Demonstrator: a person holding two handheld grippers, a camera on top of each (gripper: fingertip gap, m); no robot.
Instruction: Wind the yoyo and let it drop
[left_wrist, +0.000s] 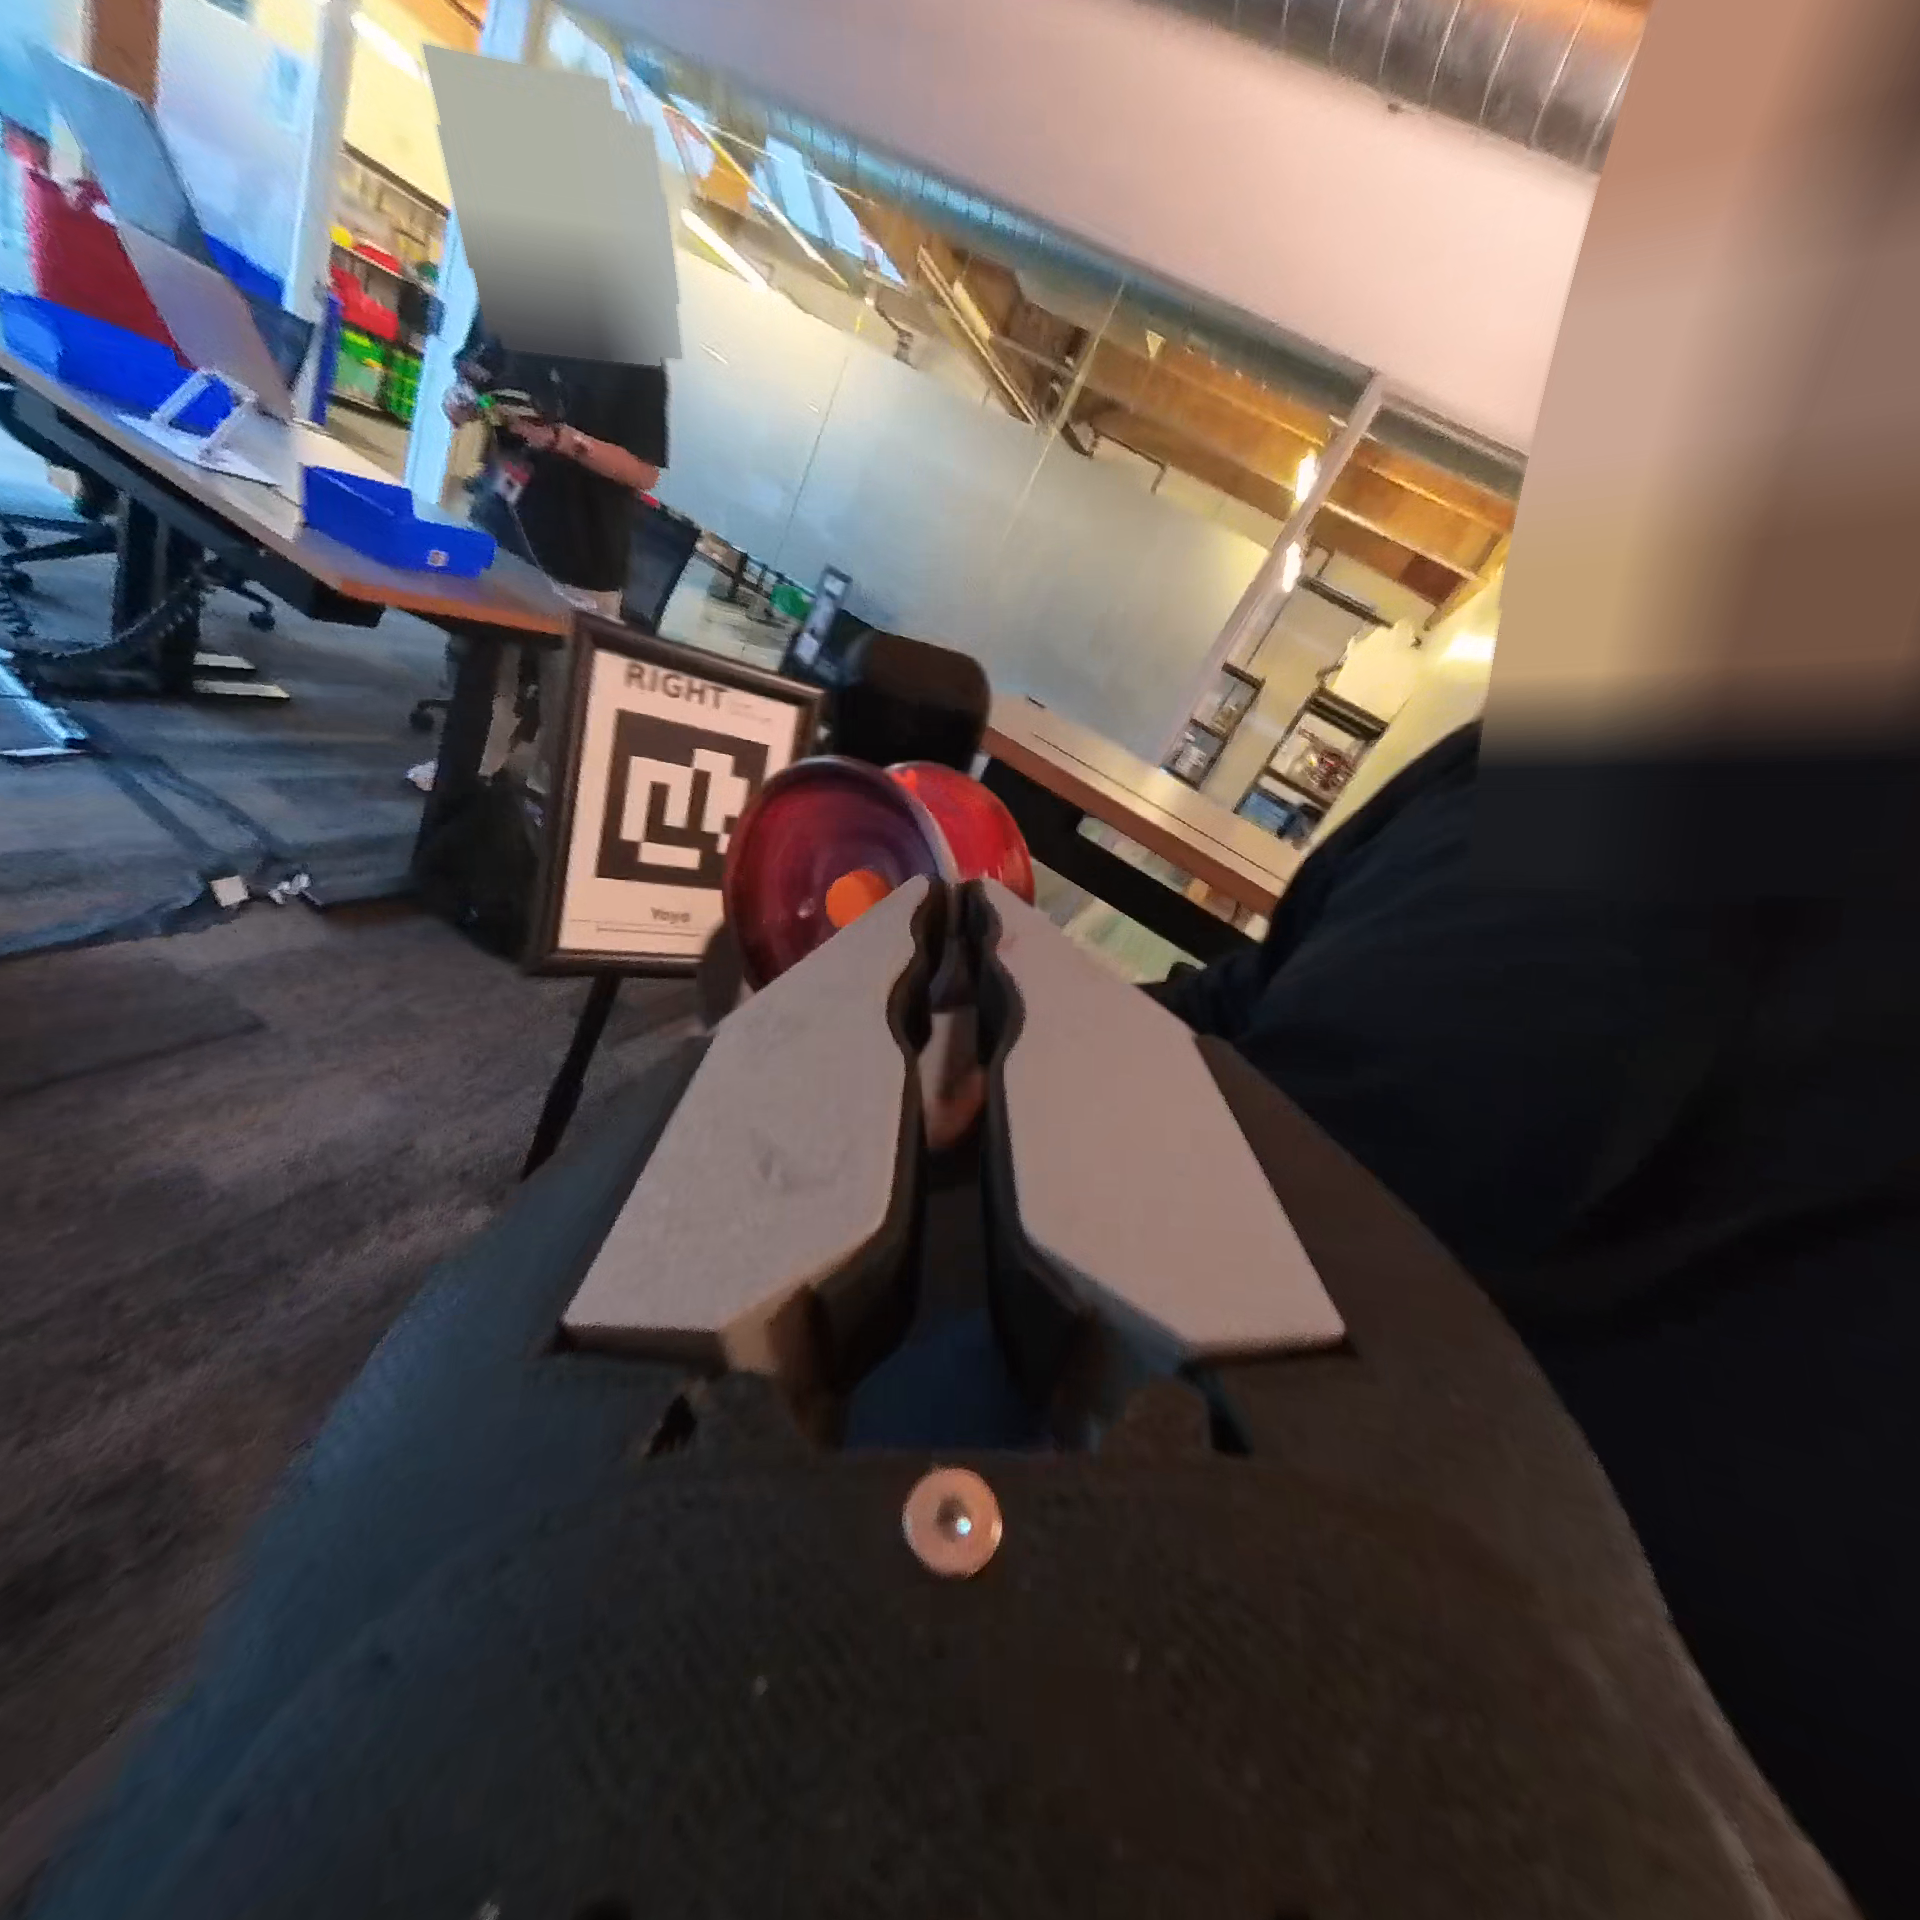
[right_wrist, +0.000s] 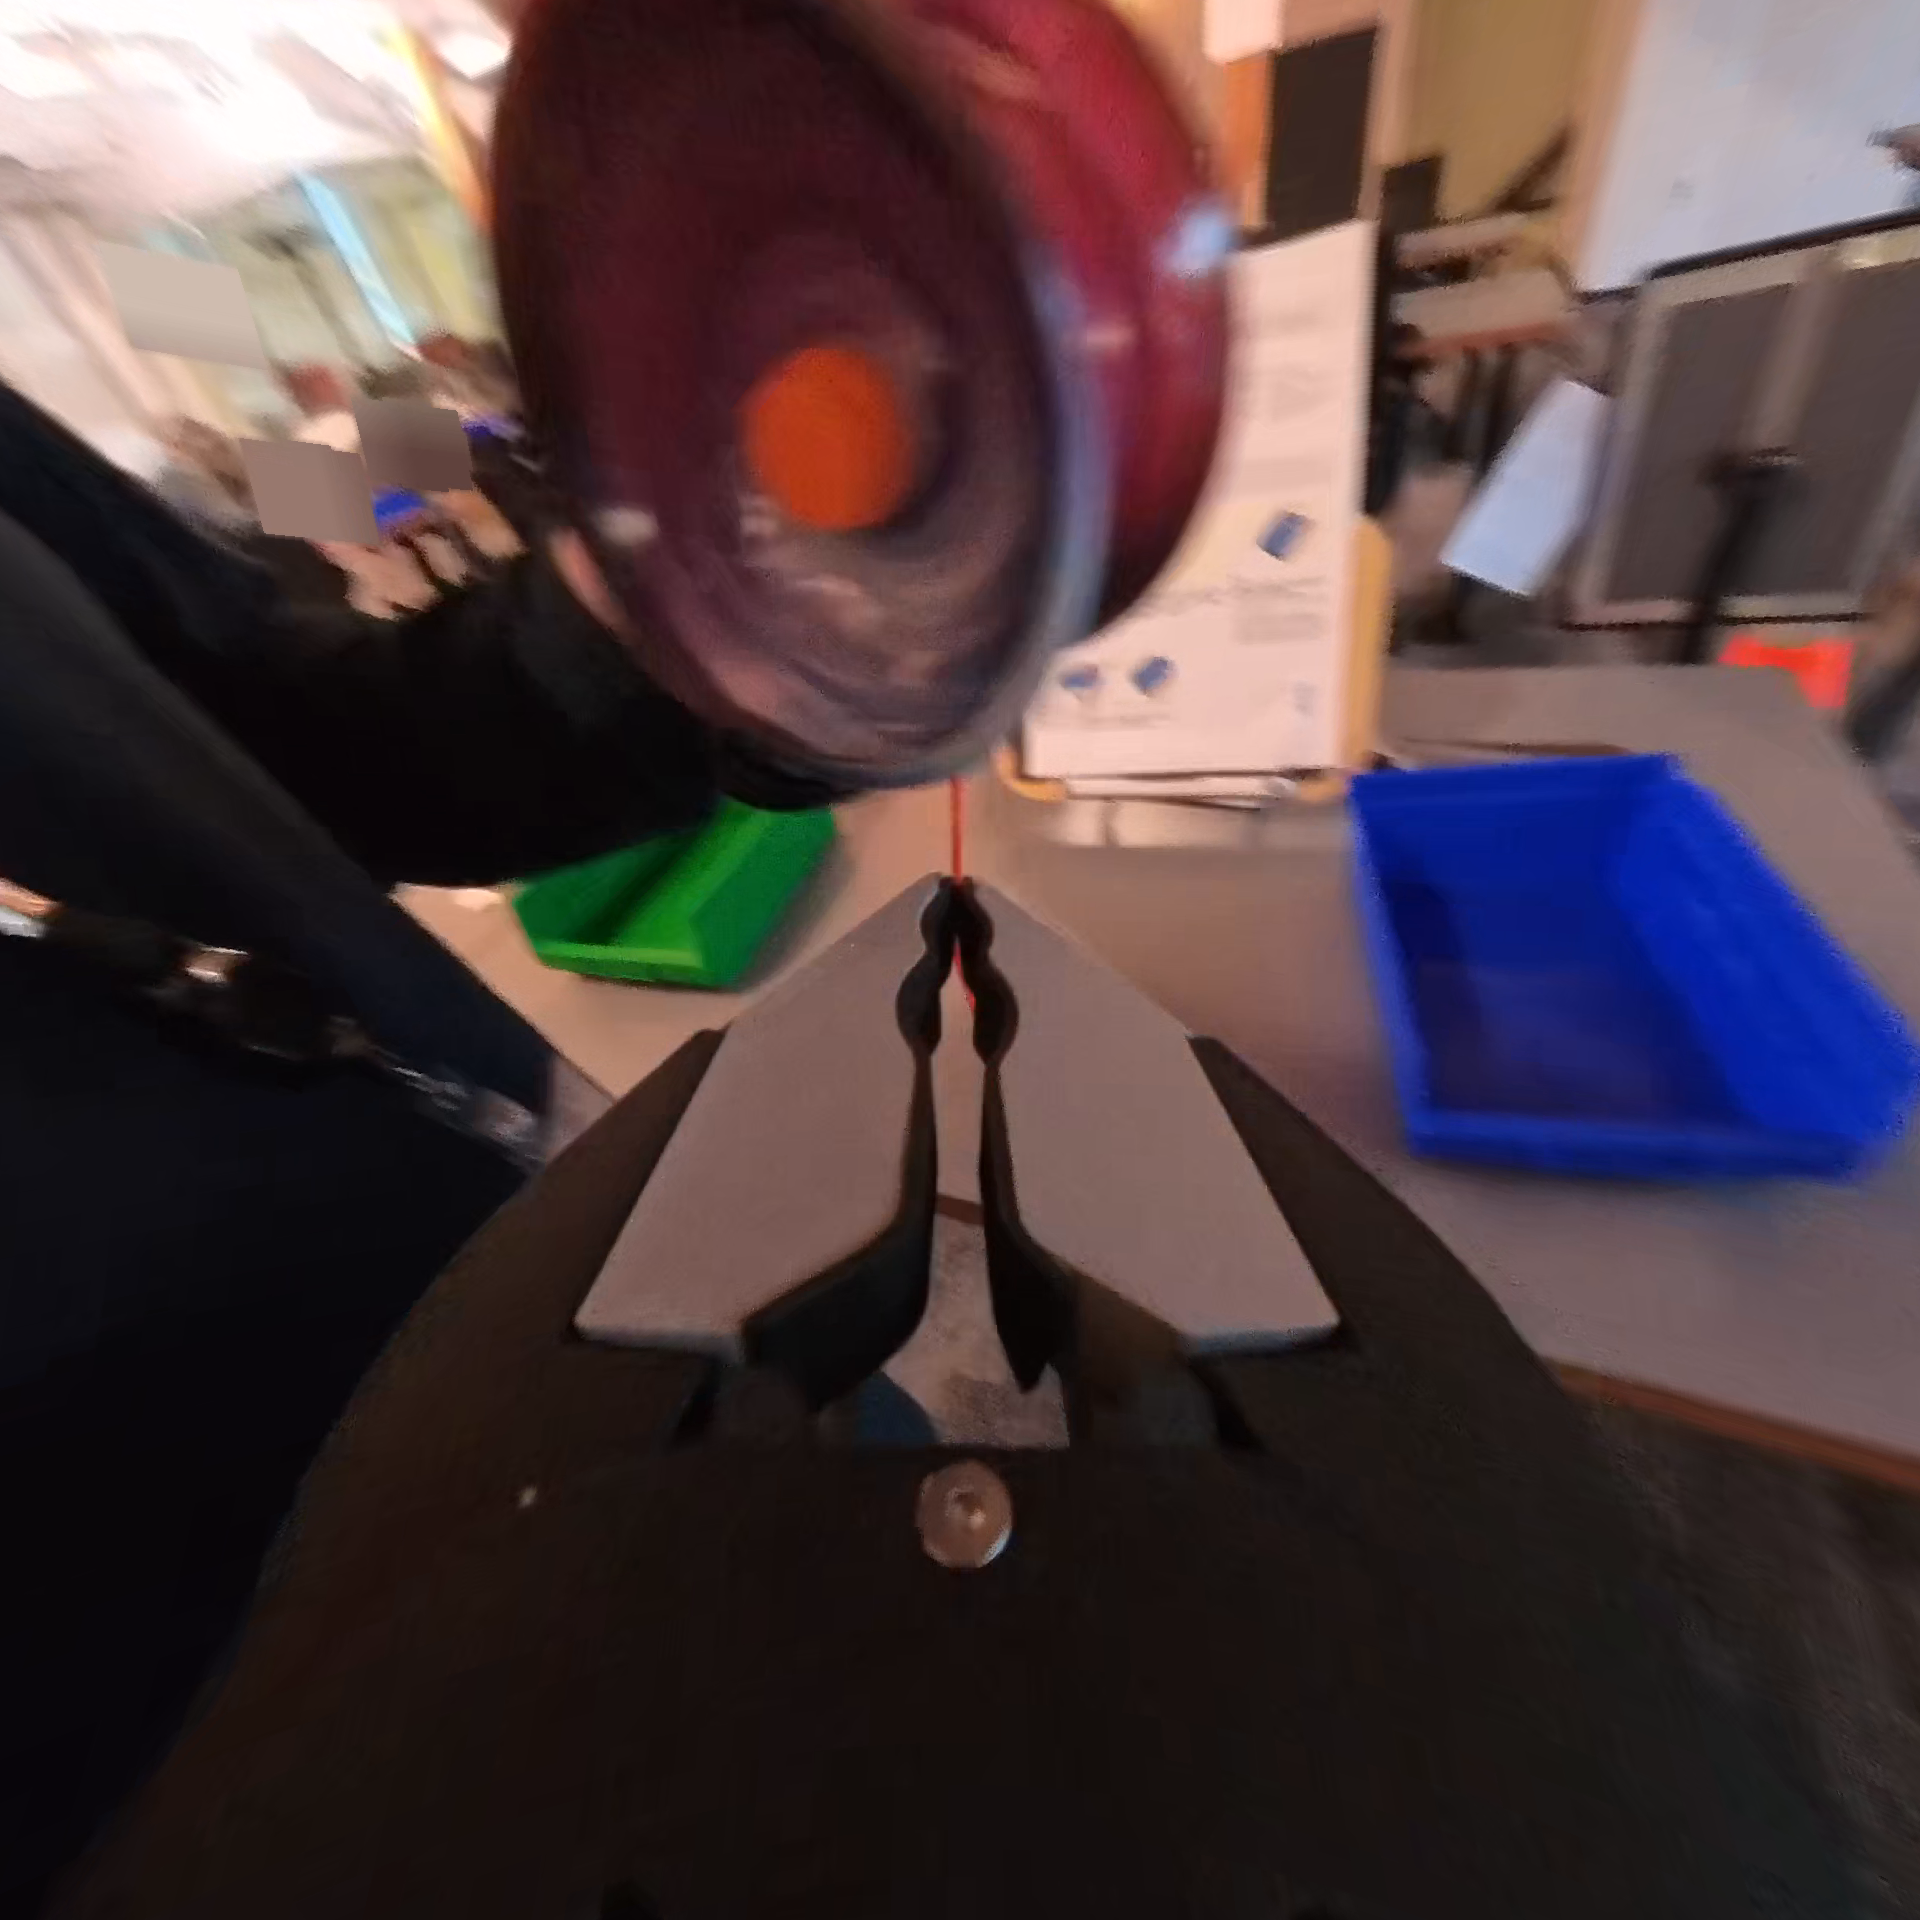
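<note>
The red and purple yoyo (left_wrist: 821, 862) with an orange centre spot is in the air at the tips of my left gripper (left_wrist: 954, 899). The fingers are closed with the yoyo's rim and groove wedged between the tips. In the right wrist view the yoyo (right_wrist: 831, 436) fills the upper middle, blurred. A thin red string (right_wrist: 957, 831) runs taut from its lower edge down to my right gripper (right_wrist: 954, 888), which is shut on the string. The string also shows between the pads behind the tips.
A framed marker sign (left_wrist: 675, 821) on a stand is just behind the yoyo. A person in dark clothing (left_wrist: 1558, 1039) is close on the right. On the grey table (right_wrist: 1195, 987) are a blue bin (right_wrist: 1621, 966) and a green bin (right_wrist: 675, 904). Another person (left_wrist: 582, 468) stands by the far desks. The gap from one gripper's tips to the other's is roughly 10 cm.
</note>
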